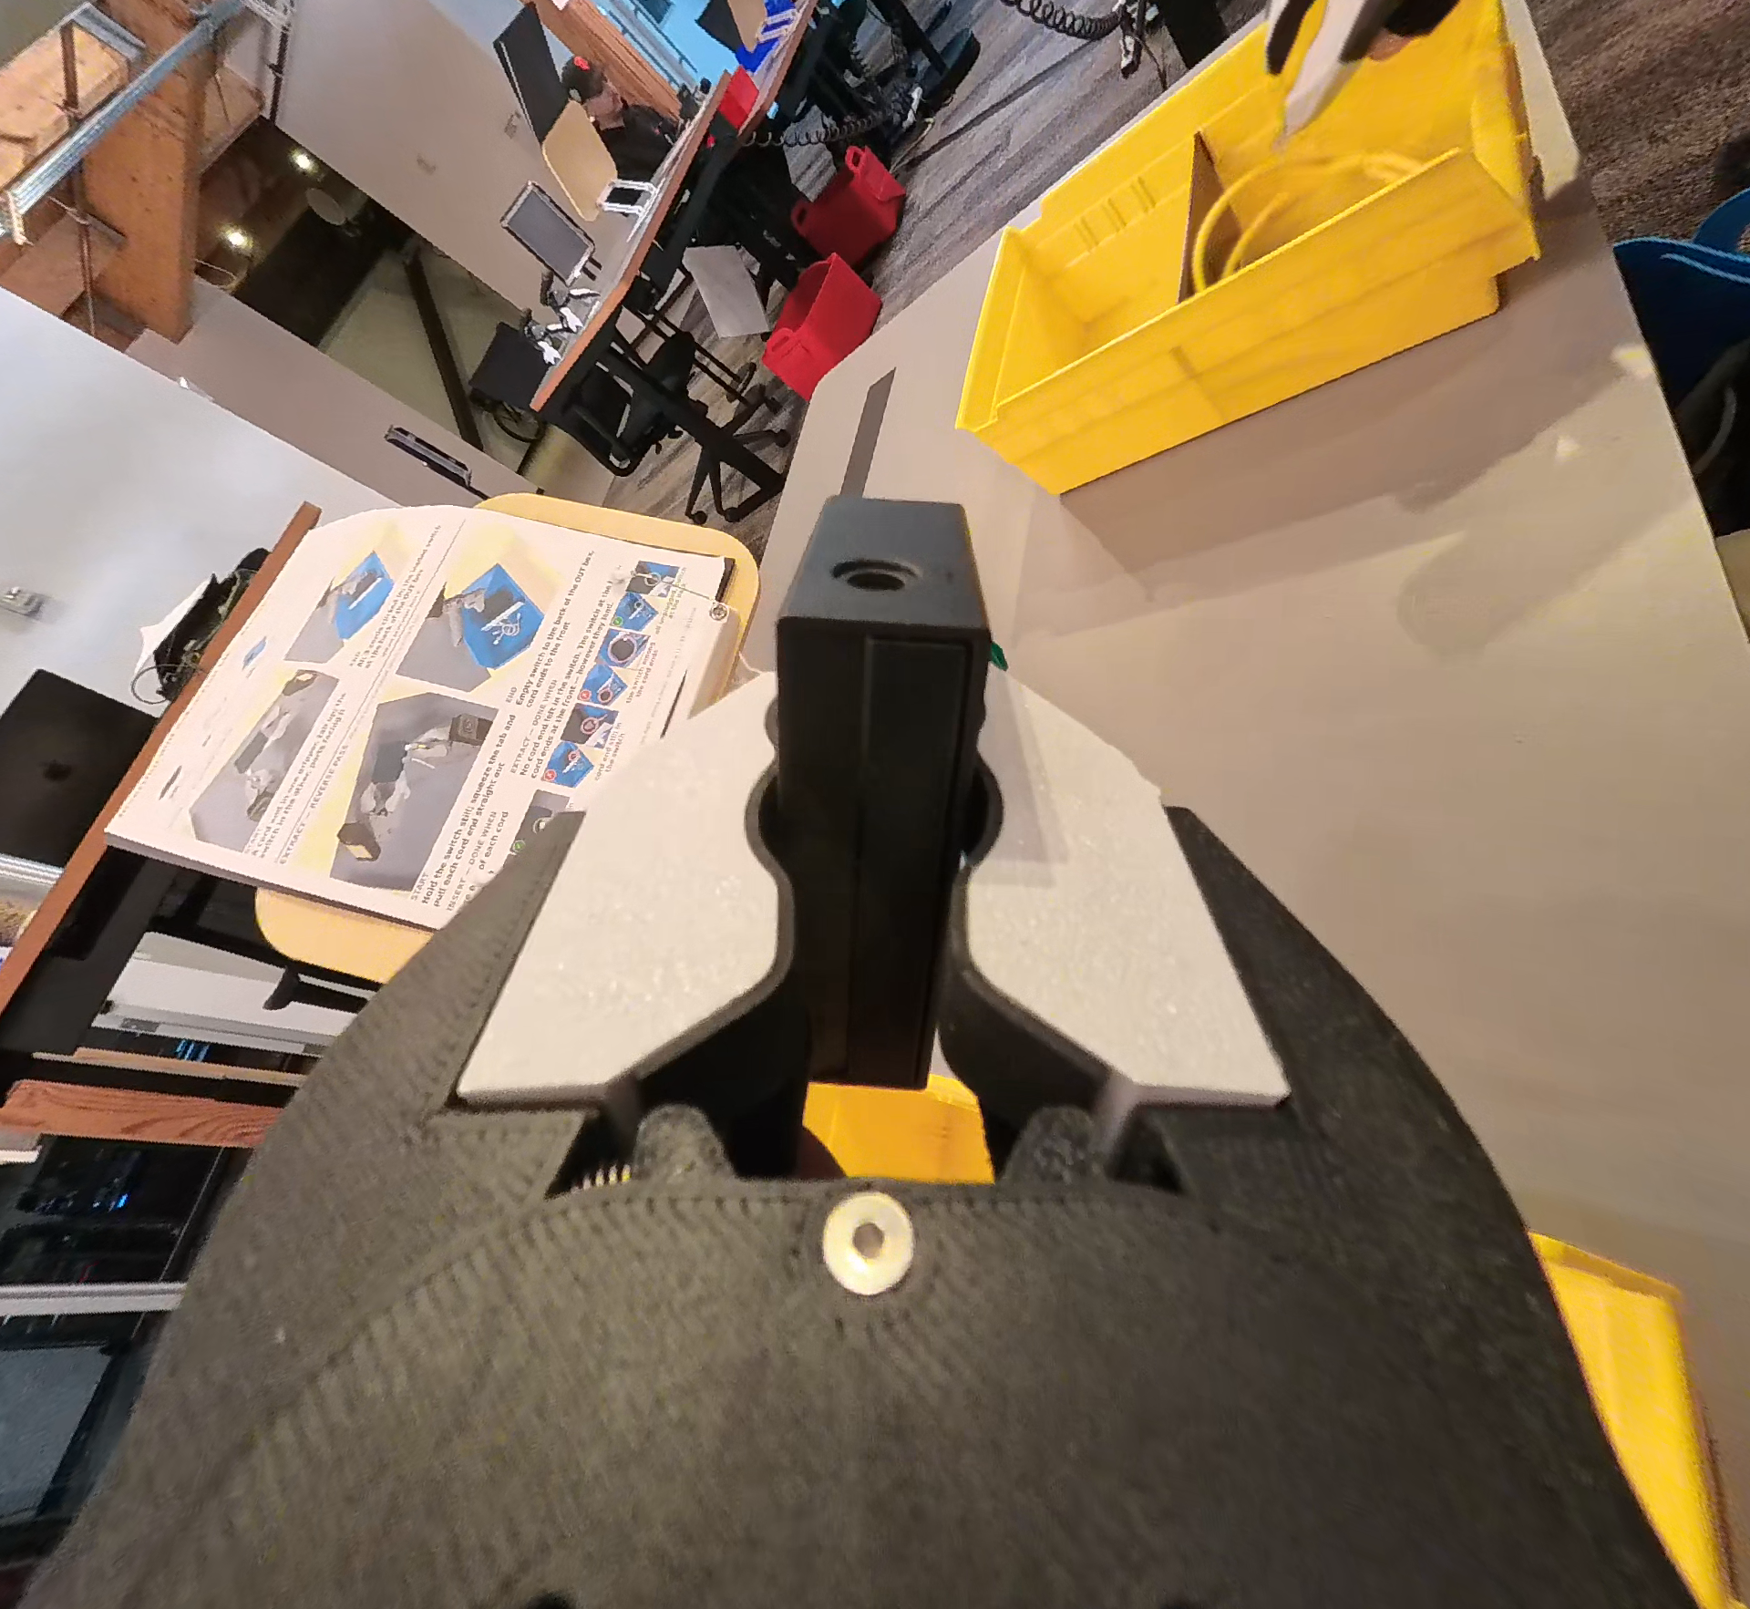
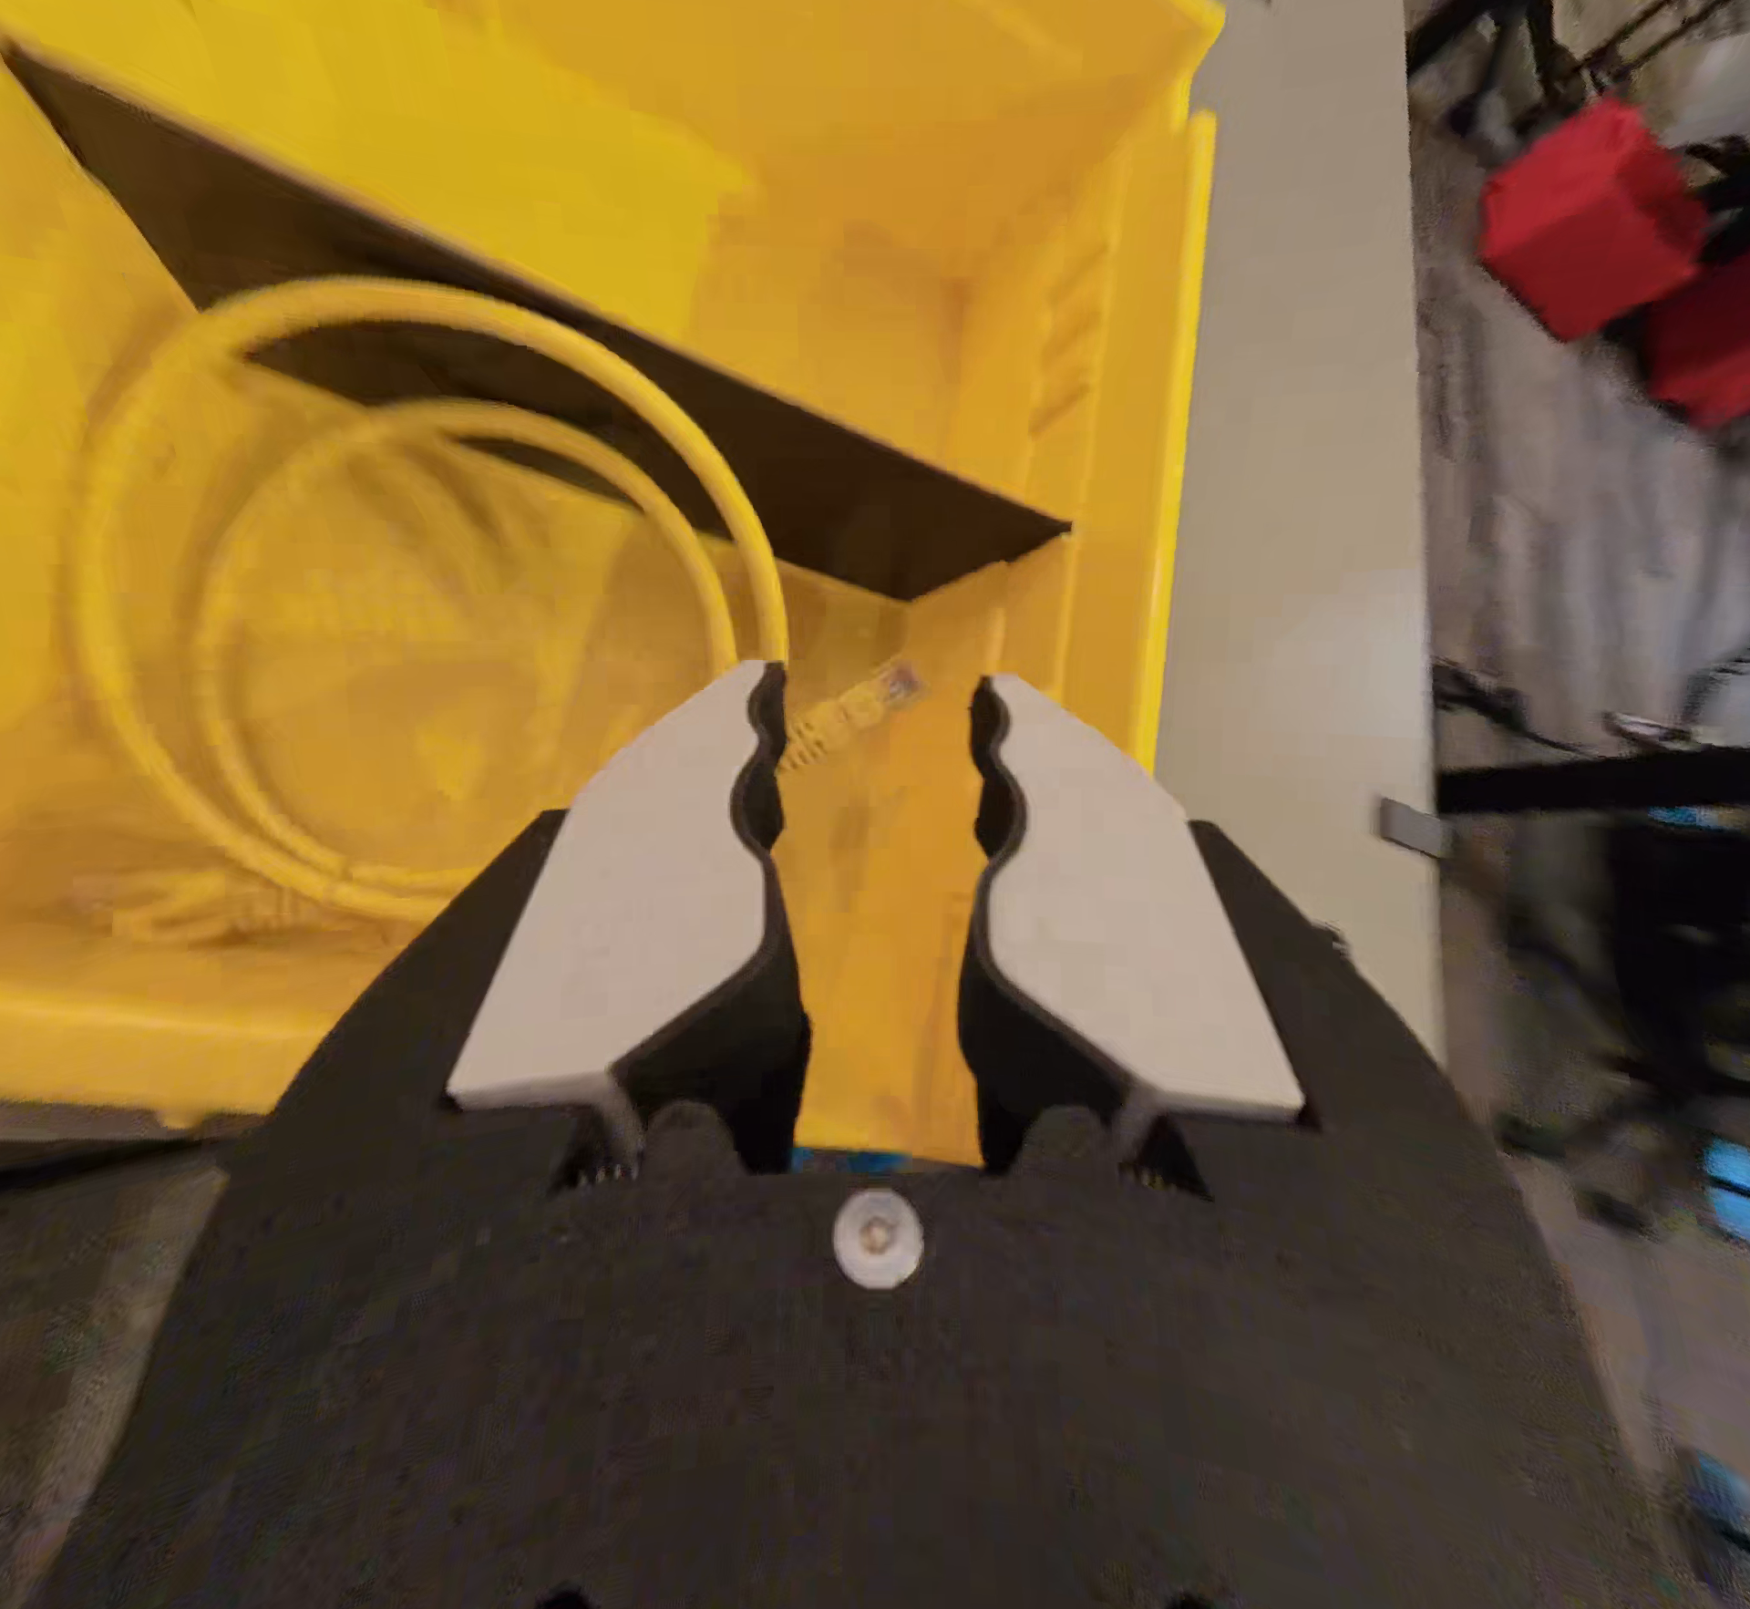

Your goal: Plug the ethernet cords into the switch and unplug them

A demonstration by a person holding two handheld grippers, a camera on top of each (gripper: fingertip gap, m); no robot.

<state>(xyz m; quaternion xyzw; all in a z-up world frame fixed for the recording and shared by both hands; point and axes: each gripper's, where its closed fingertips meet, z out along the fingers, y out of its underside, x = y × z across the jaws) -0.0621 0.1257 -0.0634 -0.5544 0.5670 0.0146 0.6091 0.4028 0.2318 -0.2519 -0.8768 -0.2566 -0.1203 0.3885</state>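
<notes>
Fetch step: left gripper (image 1: 876, 768) jaws clamp the switch (image 1: 881, 806); right gripper (image 2: 876, 692) jaws apart inside the yellow bin (image 2: 1089, 285), plug (image 2: 857, 716) seemingly between them; next, close on it.

Work surface: a pale grey table (image 1: 1326, 758) filling the right half of the left wrist view. Resting directly on it, upper right of frame, a yellow plastic bin (image 1: 1136, 351) with a dark divider. A second yellow bin's (image 1: 1629, 1412) corner shows at lower right.

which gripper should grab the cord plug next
Right. The right gripper is open over the yellow bin, its plug just beyond the fingertips. The left gripper is shut on the black switch.
</notes>
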